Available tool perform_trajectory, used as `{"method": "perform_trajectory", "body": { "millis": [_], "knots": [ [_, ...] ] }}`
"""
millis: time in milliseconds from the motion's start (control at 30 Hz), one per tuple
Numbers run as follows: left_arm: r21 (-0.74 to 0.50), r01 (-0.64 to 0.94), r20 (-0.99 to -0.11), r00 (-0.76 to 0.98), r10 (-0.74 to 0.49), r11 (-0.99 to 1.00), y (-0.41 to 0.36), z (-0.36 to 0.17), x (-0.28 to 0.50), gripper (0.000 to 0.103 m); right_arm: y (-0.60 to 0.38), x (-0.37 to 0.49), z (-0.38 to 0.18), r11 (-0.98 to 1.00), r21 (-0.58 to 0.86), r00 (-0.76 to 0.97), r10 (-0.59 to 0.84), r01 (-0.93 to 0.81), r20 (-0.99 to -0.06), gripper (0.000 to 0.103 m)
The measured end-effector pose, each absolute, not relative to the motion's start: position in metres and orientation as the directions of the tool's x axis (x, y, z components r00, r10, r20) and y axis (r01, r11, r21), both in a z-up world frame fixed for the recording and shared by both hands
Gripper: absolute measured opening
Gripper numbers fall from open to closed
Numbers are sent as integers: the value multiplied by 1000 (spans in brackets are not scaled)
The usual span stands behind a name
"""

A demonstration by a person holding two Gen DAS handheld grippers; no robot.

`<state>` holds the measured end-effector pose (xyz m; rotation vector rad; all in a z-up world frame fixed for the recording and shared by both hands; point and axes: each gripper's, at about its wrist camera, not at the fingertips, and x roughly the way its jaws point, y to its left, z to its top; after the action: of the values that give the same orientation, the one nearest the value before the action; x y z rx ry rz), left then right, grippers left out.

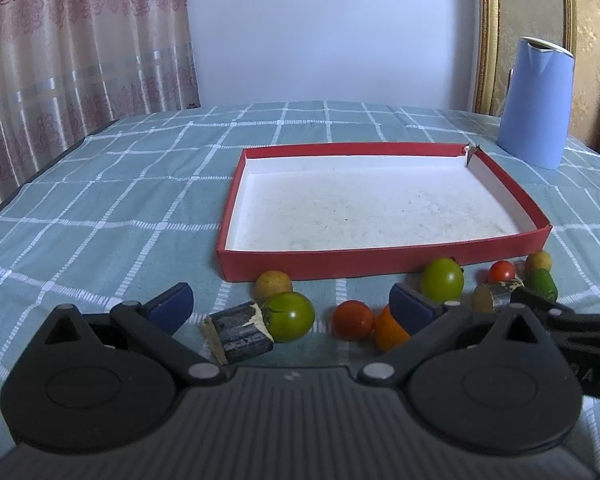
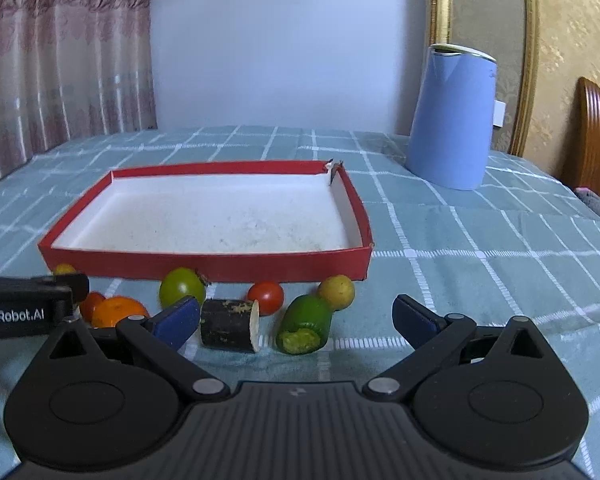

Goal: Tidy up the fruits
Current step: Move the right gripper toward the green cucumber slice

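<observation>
A shallow red box [image 1: 380, 266] with a white inside lies on the checked tablecloth; it also shows in the right wrist view [image 2: 204, 266]. A row of produce lies in front of it. My left gripper [image 1: 290, 306] is open over a dark cut piece [image 1: 242, 332], a green tomato [image 1: 290, 316], a red tomato [image 1: 352, 319] and an orange fruit [image 1: 388, 330]. A yellow fruit [image 1: 272, 284] and another green tomato [image 1: 442, 280] lie behind. My right gripper [image 2: 296, 320] is open over a dark cut piece [image 2: 230, 325] and a green pepper piece [image 2: 305, 324], with a red tomato [image 2: 266, 297] and yellow fruit [image 2: 337, 292] behind.
A tall blue jug [image 1: 536, 104] stands at the back right of the table, also in the right wrist view [image 2: 452, 118]. Curtains hang at the left, a gold-framed panel and a wooden chair [image 2: 596, 140] at the right.
</observation>
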<state>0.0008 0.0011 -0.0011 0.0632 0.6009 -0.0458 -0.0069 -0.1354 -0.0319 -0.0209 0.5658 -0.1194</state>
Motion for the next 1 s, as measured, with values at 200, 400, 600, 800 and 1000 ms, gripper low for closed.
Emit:
{"method": "perform_trajectory", "body": {
  "millis": [200, 400, 600, 800, 1000],
  "knots": [
    [45, 69, -568, 822, -31, 997, 0, -2, 1, 103, -129, -9, -33, 992, -81, 839, -122, 93, -531, 103],
    [44, 68, -572, 820, -30, 997, 1, -4, 2, 103, -133, -9, -32, 993, -56, 843, -115, 101, -526, 103],
    [46, 68, -574, 818, -30, 997, 1, -7, 3, 103, -137, -7, -35, 995, -31, 836, -100, 98, -539, 103],
    [49, 71, -577, 816, -29, 996, 1, -11, 0, 103, -141, -6, -37, 994, -30, 835, -105, 105, -540, 103],
    [50, 77, -575, 818, -34, 996, 2, -11, -4, 103, -149, -6, -38, 992, -22, 835, -115, 122, -539, 103]
  ]
}}
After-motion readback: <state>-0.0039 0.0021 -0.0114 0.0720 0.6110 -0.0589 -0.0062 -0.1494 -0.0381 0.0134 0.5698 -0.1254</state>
